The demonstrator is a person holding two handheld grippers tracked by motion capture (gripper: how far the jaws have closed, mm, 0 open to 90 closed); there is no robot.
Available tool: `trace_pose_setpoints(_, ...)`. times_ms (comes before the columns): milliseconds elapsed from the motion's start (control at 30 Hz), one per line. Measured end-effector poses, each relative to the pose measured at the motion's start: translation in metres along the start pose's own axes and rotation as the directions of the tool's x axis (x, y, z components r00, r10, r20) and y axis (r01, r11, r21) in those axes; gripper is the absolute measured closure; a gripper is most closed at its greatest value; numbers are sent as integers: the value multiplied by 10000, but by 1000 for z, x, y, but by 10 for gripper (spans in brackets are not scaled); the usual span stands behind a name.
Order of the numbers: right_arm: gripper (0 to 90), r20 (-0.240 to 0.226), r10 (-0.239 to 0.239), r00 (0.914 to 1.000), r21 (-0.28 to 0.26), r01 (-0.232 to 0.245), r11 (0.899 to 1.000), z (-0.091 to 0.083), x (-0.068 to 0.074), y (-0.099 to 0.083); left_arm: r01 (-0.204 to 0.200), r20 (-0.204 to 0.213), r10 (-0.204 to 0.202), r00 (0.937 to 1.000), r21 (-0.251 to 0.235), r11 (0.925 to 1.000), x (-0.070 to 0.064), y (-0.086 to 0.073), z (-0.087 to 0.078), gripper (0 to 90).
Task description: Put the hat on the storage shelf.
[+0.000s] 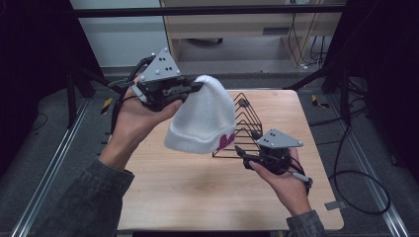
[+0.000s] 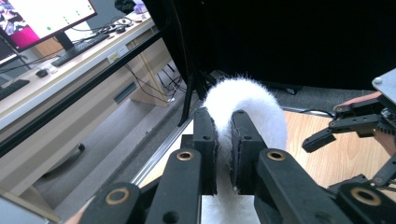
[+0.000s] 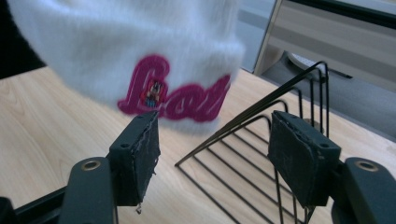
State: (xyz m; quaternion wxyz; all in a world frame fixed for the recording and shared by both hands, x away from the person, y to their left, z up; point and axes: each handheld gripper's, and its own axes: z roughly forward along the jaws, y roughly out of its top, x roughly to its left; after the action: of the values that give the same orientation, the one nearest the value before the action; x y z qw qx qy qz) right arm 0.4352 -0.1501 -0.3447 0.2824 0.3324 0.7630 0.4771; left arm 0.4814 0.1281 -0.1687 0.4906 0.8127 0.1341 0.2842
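Note:
A white fuzzy beanie [image 1: 205,118] with a pink patch [image 1: 226,141] on its brim hangs in the air over the wooden table [image 1: 197,197]. My left gripper [image 1: 197,86] is shut on the beanie's crown [image 2: 243,100] and holds it up, brim downward. Just behind the beanie stands a black wire rack [image 1: 247,123] of triangular loops. My right gripper [image 1: 243,158] is open, low at the rack's near end, a little right of and below the brim. In the right gripper view the pink lettering [image 3: 173,98] hangs just ahead of the open jaws, with the rack's wires [image 3: 261,140] between them.
A wooden shelf unit [image 1: 237,24] and loose cables [image 1: 306,49] lie on the floor beyond the table. A black cable [image 1: 356,182] loops on the floor at the right. A desk with a monitor [image 2: 42,18] is at the far left of the left gripper view.

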Motion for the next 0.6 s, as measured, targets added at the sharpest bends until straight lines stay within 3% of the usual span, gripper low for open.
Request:
trace_pose_setpoints(300, 381, -180, 317, 9993, -553, -326, 9979, 1, -17, 28, 13, 258, -10, 9997, -112, 9999, -1, 7, 10, 824)
trace_pose_setpoints(367, 411, -416, 532, 9977, -700, -560, 9960, 6, -24, 36, -17, 327, 21, 9995, -119, 9999, -2, 7, 14, 825)
trace_pose_setpoints(600, 512, -791, 593, 9951, -556, -638, 9964, 19, -30, 49, -1, 372, 10, 9993, -235, 9997, -3, 8, 18, 825)
